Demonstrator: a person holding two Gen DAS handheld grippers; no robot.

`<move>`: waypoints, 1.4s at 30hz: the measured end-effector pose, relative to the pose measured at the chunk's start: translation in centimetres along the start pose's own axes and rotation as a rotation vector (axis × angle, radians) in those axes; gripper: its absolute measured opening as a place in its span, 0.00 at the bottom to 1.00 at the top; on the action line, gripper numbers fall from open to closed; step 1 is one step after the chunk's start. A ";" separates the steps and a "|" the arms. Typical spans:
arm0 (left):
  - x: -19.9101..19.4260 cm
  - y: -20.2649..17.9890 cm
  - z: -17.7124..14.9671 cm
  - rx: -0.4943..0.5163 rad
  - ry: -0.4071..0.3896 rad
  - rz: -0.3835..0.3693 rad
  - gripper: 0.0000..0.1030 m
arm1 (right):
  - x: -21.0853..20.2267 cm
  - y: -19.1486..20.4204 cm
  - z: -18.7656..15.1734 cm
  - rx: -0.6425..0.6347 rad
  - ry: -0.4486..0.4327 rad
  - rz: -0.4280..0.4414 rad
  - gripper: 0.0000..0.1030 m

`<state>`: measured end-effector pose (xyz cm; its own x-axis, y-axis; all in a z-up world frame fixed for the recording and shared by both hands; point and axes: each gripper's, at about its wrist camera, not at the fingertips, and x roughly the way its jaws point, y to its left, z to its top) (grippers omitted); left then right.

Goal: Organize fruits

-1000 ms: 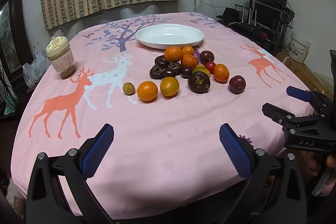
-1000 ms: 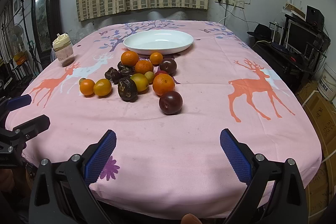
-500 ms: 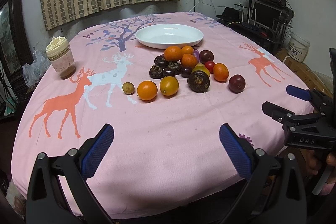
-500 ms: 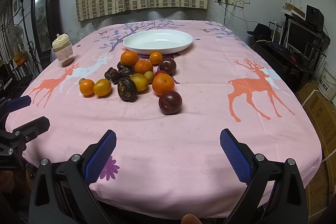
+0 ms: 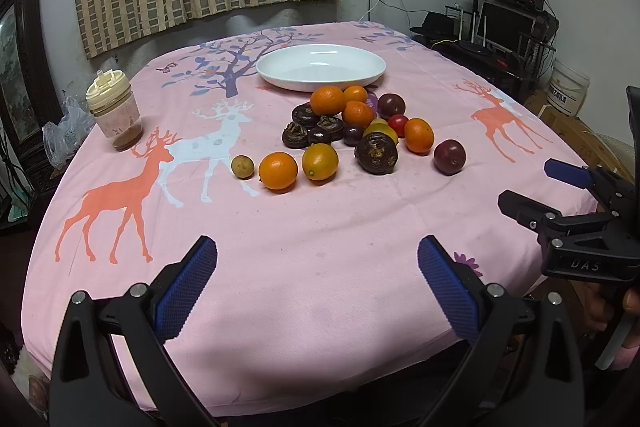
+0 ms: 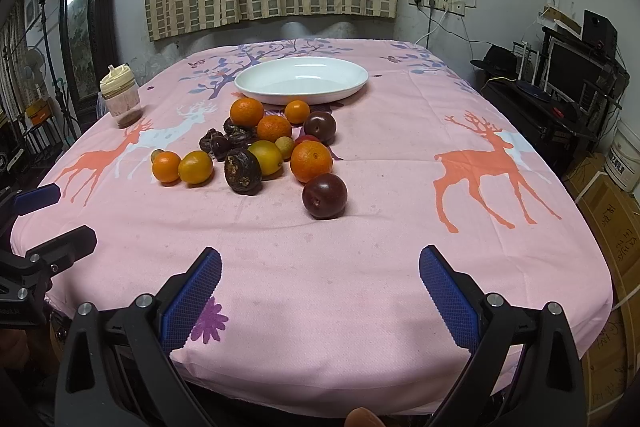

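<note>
A pile of fruit (image 5: 352, 129) lies mid-table: several oranges, dark wrinkled fruits, small yellow ones and two purple plums. Behind it stands an empty white oval plate (image 5: 320, 67), also in the right wrist view as the plate (image 6: 301, 79). The nearest purple plum (image 6: 324, 195) lies apart at the pile's right. My left gripper (image 5: 316, 275) hangs open over the table's near edge, nothing between its blue pads. My right gripper (image 6: 320, 285) is open too, over the near edge, well short of the plum. Each gripper shows in the other's view: right gripper (image 5: 568, 195), left gripper (image 6: 44, 223).
A lidded jar (image 5: 114, 117) with brown powder stands at the table's left side. The pink deer-print cloth (image 5: 320, 227) covers the table. Shelves with electronics (image 6: 576, 83) and boxes line the right wall; a dark framed cabinet (image 6: 86, 27) stands at the left.
Both grippers have barely drifted; the scene shifts by only a few pixels. Nothing was picked up or let go.
</note>
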<state>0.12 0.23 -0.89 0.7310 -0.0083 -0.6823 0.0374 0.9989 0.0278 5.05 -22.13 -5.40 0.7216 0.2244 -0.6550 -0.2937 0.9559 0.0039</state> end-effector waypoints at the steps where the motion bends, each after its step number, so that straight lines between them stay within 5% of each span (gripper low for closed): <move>1: 0.0 0.0 0.0 0.000 0.000 0.000 0.96 | 0.0 0.0 0.0 0.000 0.001 0.000 0.96; 42: 1.0 0.8 -1.1 -0.012 0.028 0.001 0.96 | 0.6 -0.3 -0.2 0.010 0.004 0.019 0.96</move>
<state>0.10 1.04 -2.34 0.7114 -0.0063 -0.7028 0.0282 0.9994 0.0196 5.43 -22.36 -5.90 0.7138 0.2416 -0.6574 -0.3008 0.9534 0.0238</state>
